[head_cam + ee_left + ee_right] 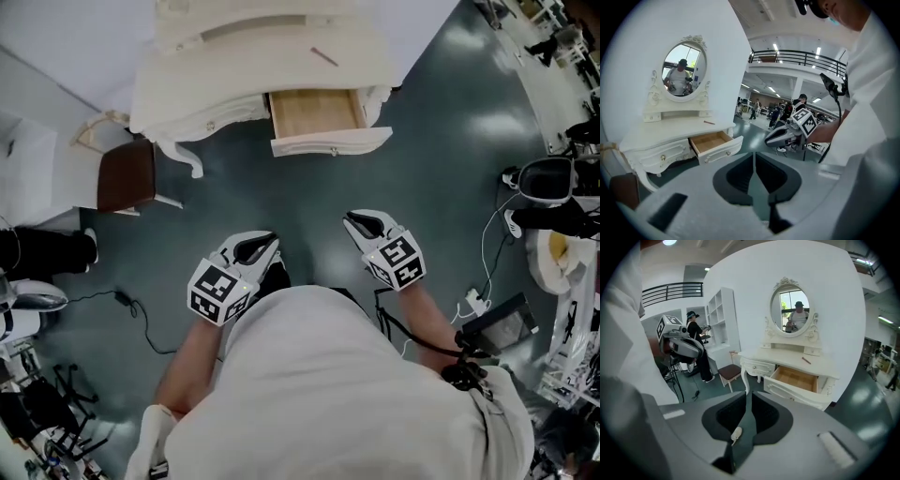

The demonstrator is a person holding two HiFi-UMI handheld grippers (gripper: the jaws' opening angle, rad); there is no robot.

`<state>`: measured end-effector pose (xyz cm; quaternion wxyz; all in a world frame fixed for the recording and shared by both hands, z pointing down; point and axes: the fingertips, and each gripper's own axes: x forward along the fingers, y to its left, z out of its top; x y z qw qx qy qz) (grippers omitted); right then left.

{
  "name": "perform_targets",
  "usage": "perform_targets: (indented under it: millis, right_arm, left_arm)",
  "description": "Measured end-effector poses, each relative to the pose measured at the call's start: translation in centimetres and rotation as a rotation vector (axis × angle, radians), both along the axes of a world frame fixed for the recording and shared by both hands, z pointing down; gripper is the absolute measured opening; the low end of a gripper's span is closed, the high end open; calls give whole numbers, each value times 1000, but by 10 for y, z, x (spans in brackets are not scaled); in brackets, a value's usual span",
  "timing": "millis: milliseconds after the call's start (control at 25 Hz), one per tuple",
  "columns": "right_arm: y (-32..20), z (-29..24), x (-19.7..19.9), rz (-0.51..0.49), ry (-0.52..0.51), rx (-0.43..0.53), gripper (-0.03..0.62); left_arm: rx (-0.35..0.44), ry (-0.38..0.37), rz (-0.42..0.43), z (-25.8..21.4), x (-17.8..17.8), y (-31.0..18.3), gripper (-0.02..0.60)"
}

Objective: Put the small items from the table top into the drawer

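Observation:
A white dressing table (234, 66) stands ahead with its right drawer (317, 112) pulled open and showing bare wood inside. One small brown stick (324, 57) lies on the table top above the drawer; it also shows in the right gripper view as a brown stick (806, 360). My left gripper (267, 242) and right gripper (354, 221) hover over the floor well short of the table. Both point toward it, tips together, holding nothing. A small pale scrap (736, 433) sits low between the right jaws' roots.
A brown-seated chair (127, 175) stands left of the table. An oval mirror (794, 311) tops the table. Cables (141, 319) and equipment (548, 183) lie on the dark floor at both sides. Other people stand in the hall behind.

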<state>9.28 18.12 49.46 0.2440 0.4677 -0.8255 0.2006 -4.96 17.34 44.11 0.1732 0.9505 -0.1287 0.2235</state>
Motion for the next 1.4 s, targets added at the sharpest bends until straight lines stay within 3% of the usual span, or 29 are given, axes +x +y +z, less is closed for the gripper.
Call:
perform_targets:
  millis: [280,440,680,1040,1400]
  right_arm:
    - [-105,0,26,128,74,13,31]
    - [-139,-2,43,154,101,12,31]
    - [-208,0,91,148,136,16,31]
    - [-334,22,182,69,182,4,41]
    - [-447,64,205,-28,224,-36,82]
  left_arm:
    - [27,4,105,-2,-9,-110,1]
    - [19,-2,110,-4,-12,-139,2]
    - [-21,20,30,-6,6,-177,2]
    - [-12,-12,-110,-23,75,-243,2]
    - [-37,-41,-247,-20,97,-296,2]
